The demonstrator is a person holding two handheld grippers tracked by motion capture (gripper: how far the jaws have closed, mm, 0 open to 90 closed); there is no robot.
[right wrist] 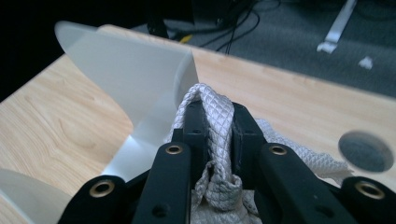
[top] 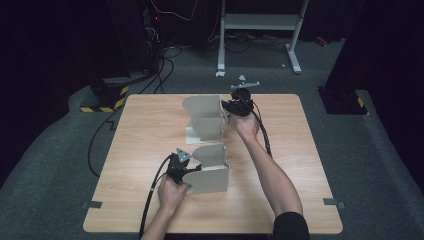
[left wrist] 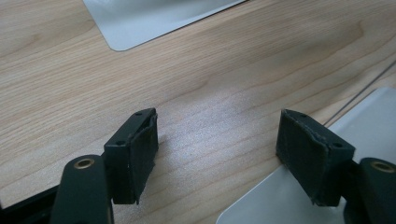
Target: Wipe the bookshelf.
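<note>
Rope point(right wrist: 212, 140) pinched in right gripper point(right wrist: 215, 116) jaws, ends cut off.

Rope point(right wrist: 212, 121): white, braided diamond weave. Right gripper point(right wrist: 217, 116): black, brass-coloured rivets. Left gripper point(left wrist: 217, 149): black fingers point(left wrist: 140, 149), same rivets. Worktop point(top: 150, 130): light wood grain. Metal bookends point(top: 210, 170): pale grey, plain. Floor point(top: 380, 150) around worktop: dark grey carpet; yellow-black striped tape point(top: 120, 97) beyond worktop.
</note>
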